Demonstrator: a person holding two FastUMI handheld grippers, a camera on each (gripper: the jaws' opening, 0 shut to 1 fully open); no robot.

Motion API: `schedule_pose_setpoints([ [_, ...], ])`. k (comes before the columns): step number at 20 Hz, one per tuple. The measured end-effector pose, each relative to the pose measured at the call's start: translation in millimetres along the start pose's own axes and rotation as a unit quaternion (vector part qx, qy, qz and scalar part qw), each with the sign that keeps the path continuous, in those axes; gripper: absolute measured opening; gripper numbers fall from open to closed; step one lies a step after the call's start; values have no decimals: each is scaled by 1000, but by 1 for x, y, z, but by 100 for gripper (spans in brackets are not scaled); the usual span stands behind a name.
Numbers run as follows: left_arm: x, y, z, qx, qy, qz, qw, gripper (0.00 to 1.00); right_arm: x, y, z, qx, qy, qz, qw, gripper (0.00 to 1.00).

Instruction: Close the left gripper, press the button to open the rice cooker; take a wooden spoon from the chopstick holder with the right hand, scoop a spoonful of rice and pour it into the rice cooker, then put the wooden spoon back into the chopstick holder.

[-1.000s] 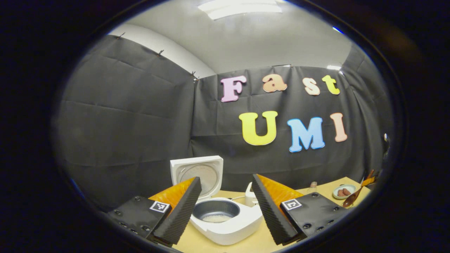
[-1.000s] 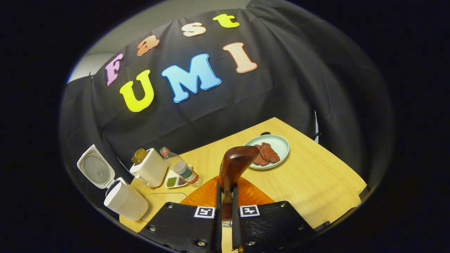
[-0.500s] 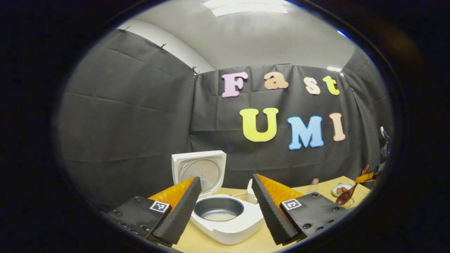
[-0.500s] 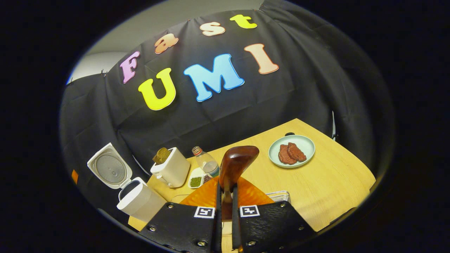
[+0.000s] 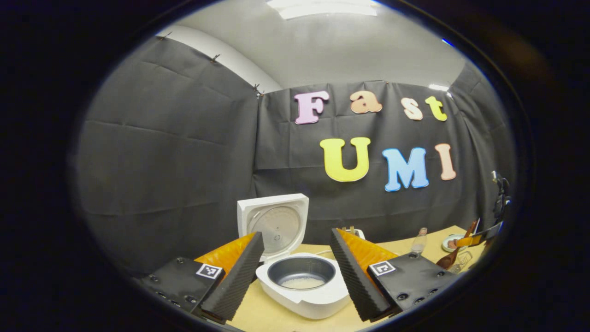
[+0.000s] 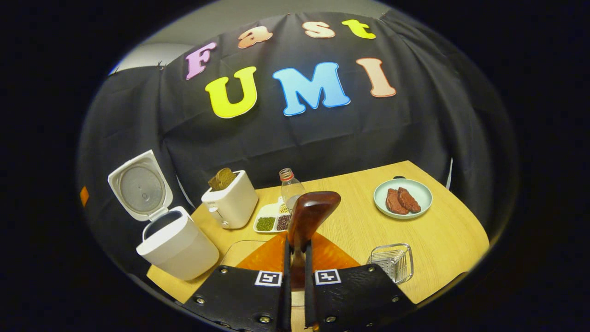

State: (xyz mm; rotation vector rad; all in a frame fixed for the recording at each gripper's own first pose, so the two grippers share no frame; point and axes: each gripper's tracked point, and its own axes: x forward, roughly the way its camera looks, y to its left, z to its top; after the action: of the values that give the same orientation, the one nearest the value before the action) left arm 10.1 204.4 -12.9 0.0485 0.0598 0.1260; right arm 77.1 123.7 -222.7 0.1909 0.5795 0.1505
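**Spoon clamped in right tool, cooker lid up**

Vs 1 s ago: in the left gripper view the rice cooker [image 5: 302, 281] has slid right and a bit lower in frame, now centred between the fingers. In the right gripper view the scene has rotated level; the cooker [image 6: 177, 246] has grown at lower left, and the wire chopstick holder [image 6: 393, 261] has come into view at lower right.

Left tool [image 5: 297, 272]: fingers spread wide apart, holding nothing, pointing roughly level across the bench [image 5: 272, 318]. Cooker sits just beyond the fingertips, lid upright, a thin layer of rice in the pot.

Right tool [image 6: 295, 258]: fingers together, clamped on the handle of the wooden spoon [image 6: 311, 214], bowl up at frame centre, above the bench. Left to right behind it: cooker, toaster [image 6: 233, 203], divided dish of grains [image 6: 272, 222], bottle [image 6: 290, 189], plate of meat [image 6: 403, 198]. Chopstick holder lies just right of the tool, apart from the spoon.
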Motion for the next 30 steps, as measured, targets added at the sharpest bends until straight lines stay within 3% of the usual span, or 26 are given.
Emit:
schedule_pose_setpoints([
  [8, -1, 21, -12, 6, 9, 6, 1000, 99, 26, 11, -44, -126, 21, -37, 991, 12],
  [14, 0, 24, -18, 0, 14, 5, 1000, 100, 31, 36, -62, -135, 36, -22, 990, 12],
  [19, -2, 20, -16, -2, 11, -2, 1000, 100, 25, 70, -81, -97, 63, 27, 993, 12],
  [24, -5, 21, -14, -2, 8, -1, 1000, 100, 22, 85, -86, 9, 84, 52, 995, 12],
  [30, -10, 22, -12, -9, 8, 4, 1000, 99, 26, 72, -88, 159, 105, 82, 978, 12],
])
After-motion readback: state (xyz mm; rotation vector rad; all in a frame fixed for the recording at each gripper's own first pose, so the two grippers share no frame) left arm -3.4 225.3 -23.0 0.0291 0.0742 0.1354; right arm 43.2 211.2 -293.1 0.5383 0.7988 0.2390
